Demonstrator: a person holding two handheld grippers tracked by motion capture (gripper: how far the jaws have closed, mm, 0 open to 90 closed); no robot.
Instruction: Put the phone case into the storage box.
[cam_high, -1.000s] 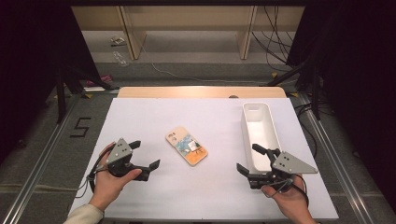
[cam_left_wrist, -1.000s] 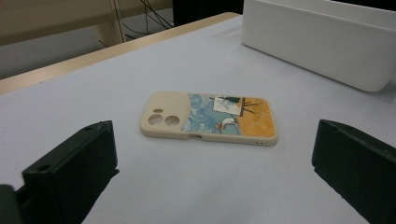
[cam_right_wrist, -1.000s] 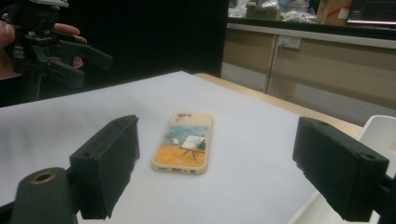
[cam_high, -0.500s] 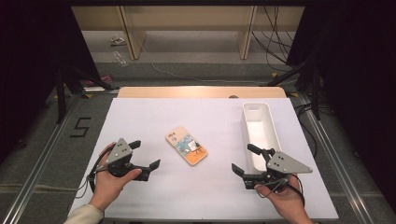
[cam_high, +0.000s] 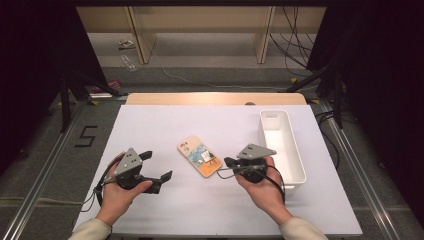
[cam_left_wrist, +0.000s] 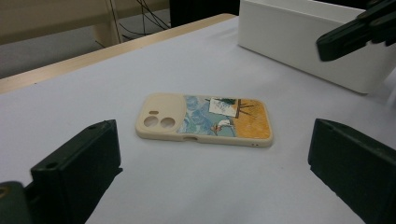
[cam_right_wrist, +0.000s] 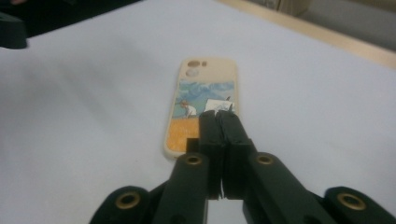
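White table (cam_high: 165, 125), bin (cam_high: 281, 145) at right. Case (cam_high: 199, 156) flat mid-table, camera end far. My right gripper (cam_high: 231, 162) pinched closed at its near end, probably to nudge it. Left gripper (cam_high: 156, 166) spread wide, waiting well apart.

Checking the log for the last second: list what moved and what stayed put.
The right gripper moved left from beside the white rectangular plastic bin to the near end of the beige phone case with a painted picture, and its jaws went from open to shut. Left gripper, case and bin stayed put.
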